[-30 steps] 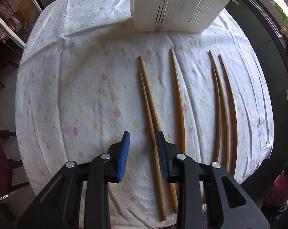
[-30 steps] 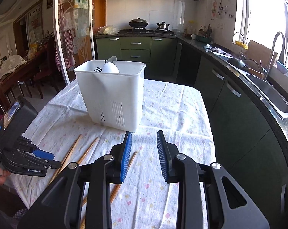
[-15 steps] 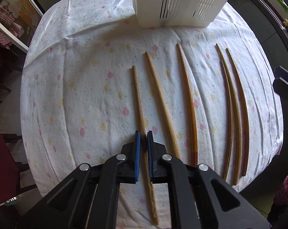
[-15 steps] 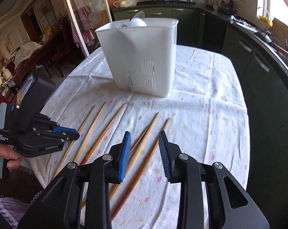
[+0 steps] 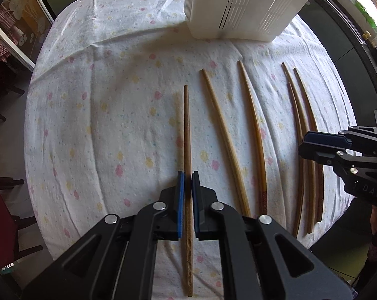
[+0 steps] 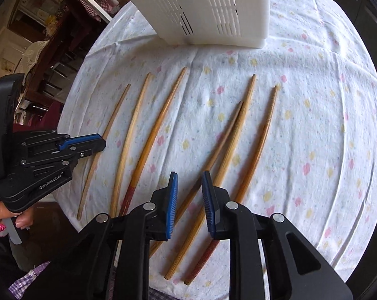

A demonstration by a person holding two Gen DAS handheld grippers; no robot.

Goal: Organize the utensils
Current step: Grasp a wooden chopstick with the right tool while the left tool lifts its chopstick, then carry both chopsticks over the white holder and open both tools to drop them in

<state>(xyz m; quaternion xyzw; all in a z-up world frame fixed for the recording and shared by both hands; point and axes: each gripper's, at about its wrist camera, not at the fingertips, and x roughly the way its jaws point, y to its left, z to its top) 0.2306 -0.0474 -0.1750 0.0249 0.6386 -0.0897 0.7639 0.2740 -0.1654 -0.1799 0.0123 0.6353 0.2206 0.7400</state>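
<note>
Several long wooden chopsticks lie side by side on a flowered tablecloth (image 5: pixel 101 105). My left gripper (image 5: pixel 187 177) is shut on the leftmost chopstick (image 5: pixel 187 130), which runs straight ahead between the pads. Two more chopsticks (image 5: pixel 253 130) lie to its right, then a group of three (image 5: pixel 302 115). My right gripper (image 6: pixel 189 177) is open over that group of three (image 6: pixel 234 135), near their handle ends, touching none. It also shows in the left wrist view (image 5: pixel 323 147). A white slotted utensil holder (image 5: pixel 241 5) stands at the far side of the table.
The table's near edge (image 6: pixel 238 282) is just below the chopstick handles. Dark green kitchen cabinets (image 5: pixel 338 25) flank the right side. Chairs and a doorway (image 6: pixel 51 50) are off the left side. The left gripper body (image 6: pixel 38 157) is at the left of the right wrist view.
My left gripper closed on the leftmost chopstick, which shifted left away from its neighbour. My right gripper tilted down and came in over the three right-hand chopsticks.
</note>
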